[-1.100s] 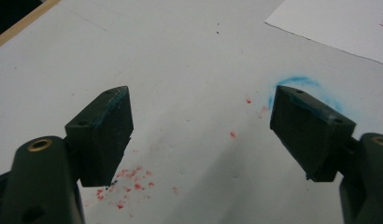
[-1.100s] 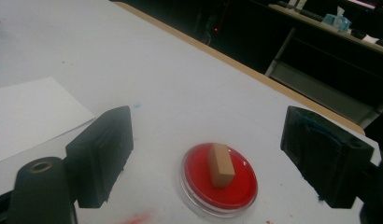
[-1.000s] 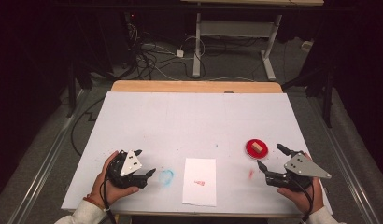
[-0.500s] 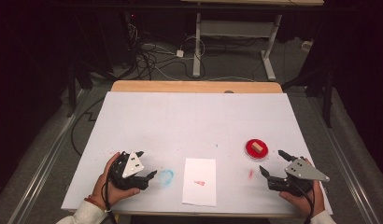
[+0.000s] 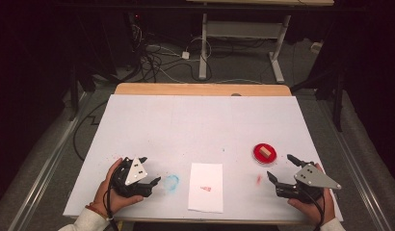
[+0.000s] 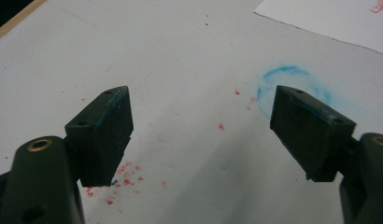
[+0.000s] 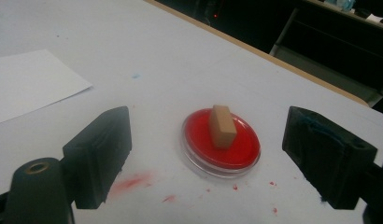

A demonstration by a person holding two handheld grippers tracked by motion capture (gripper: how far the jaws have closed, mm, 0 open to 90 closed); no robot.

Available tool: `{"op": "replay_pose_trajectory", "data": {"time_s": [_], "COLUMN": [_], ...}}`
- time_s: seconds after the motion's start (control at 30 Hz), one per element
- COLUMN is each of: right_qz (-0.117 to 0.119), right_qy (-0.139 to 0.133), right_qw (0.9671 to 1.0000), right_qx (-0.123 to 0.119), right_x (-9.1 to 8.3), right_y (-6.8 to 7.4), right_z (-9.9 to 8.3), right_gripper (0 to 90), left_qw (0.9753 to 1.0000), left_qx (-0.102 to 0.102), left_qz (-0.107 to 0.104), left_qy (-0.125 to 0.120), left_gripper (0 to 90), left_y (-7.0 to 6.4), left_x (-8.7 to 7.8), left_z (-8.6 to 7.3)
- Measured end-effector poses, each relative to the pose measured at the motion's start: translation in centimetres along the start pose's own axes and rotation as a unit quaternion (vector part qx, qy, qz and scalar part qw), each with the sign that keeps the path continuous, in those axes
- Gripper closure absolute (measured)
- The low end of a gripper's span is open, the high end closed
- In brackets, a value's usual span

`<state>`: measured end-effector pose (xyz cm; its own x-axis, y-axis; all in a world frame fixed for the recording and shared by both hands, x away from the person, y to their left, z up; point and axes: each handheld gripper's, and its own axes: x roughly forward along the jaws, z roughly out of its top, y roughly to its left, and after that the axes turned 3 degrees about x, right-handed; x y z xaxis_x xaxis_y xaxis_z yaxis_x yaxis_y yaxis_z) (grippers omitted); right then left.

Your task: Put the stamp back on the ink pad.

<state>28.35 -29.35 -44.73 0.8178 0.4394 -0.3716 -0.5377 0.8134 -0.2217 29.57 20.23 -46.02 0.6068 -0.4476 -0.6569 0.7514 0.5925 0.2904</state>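
A round red ink pad [image 5: 264,153] [image 7: 221,142] lies at the table's right, with a small wooden stamp block [image 5: 265,152] [image 7: 222,126] standing on it. A white sheet of paper [image 5: 205,186] [image 7: 28,84] lies near the front edge, bearing a small red mark [image 5: 205,188]. My right gripper [image 5: 282,168] [image 7: 213,158] rests open on the table just short of the ink pad, nothing between its jaws. At the front left my left gripper [image 5: 150,170] [image 6: 199,135] is open and empty, pointing toward a blue smudge [image 5: 171,183] [image 6: 292,84].
The white table [image 5: 195,125] carries red ink specks [image 6: 124,179] and a red smear [image 5: 258,179] [image 7: 133,182]. A wooden strip [image 5: 200,89] edges its far side. Beyond stand desk legs [image 5: 203,48] and floor cables [image 5: 157,62].
My right gripper has drawn back toward the table's front edge, away from the ink pad. The left gripper has barely moved.
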Motion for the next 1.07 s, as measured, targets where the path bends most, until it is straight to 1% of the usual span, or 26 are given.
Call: {"op": "replay_pose_trajectory", "data": {"time_s": [0.07,0.27,0.33,0.5,0.53,0.8,0.97,1.07], "right_qz": [0.0,0.002,0.003,0.003,0.003,0.004,0.004,0.005], "right_qy": [-0.001,-0.003,-0.003,-0.006,-0.008,-0.011,-0.013,-0.014], "right_qw": [1.0,1.0,1.0,1.0,1.0,0.9999,0.9999,0.9999], "right_qx": [0.002,-0.003,-0.003,-0.002,-0.005,-0.003,-0.003,-0.005], "right_x": [-0.05,0.05,0.04,-0.11,-0.13,-0.22,-0.3,-0.23], "right_y": [0.1,0.13,0.14,0.23,0.21,0.16,0.11,0.09], "right_z": [0.04,0.1,0.09,0.17,0.22,0.3,0.34,0.32], "right_gripper": [16.1,16.1,16.1,16.1,16.1,16.1,16.1,16.1], "left_qw": [1.0,1.0,1.0,1.0,1.0,1.0,0.9999,0.9999], "left_qx": [0.002,0.0,0.002,0.0,0.0,-0.006,-0.006,-0.009], "left_qz": [0.001,0.003,0.004,0.005,0.005,0.006,0.007,0.009], "left_qy": [0.001,0.002,0.005,0.005,0.006,0.004,0.01,0.008], "left_gripper": [20.8,20.8,20.8,20.8,20.8,20.8,20.8,20.8], "left_y": [0.03,0.15,0.15,0.13,0.14,0.25,0.28,0.33], "left_x": [-0.02,-0.07,-0.03,-0.02,-0.02,0.07,0.17,0.11], "left_z": [-0.01,-0.01,-0.01,-0.01,-0.01,0.0,0.03,0.09]}}
